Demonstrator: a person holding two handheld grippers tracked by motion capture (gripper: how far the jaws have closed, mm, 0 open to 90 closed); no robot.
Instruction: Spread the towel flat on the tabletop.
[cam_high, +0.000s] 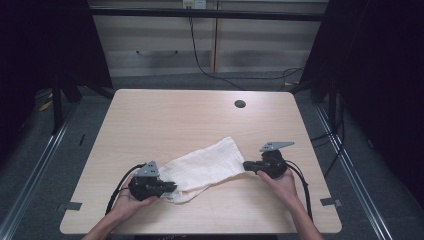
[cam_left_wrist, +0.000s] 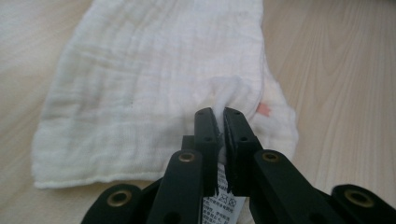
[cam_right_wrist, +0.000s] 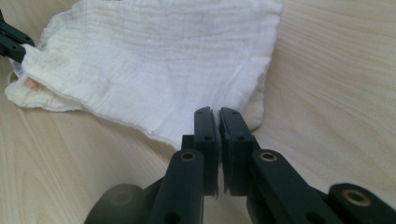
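Note:
A white gauze cloth (cam_high: 205, 167) lies folded and slanted across the near half of the wooden table (cam_high: 165, 115). In the high view my left gripper (cam_high: 172, 188) is at the cloth's near left end and my right gripper (cam_high: 246, 166) at its right corner. The left gripper view has the left gripper (cam_left_wrist: 220, 112) shut on a pinched-up fold of the cloth (cam_left_wrist: 140, 79), with a printed care label (cam_left_wrist: 223, 205) hanging between the jaws. My right gripper (cam_right_wrist: 218, 112) is shut on the cloth's (cam_right_wrist: 159, 56) near edge, a thin strip of fabric showing between the jaws.
A dark round cable hole (cam_high: 240, 104) sits in the table's far right part. A small pink mark (cam_left_wrist: 264, 109) shows on the cloth's lower layer. Beyond the table stand pale cabinet fronts (cam_high: 160, 50), with cables (cam_high: 200, 60) hanging down. Dark frames flank both sides.

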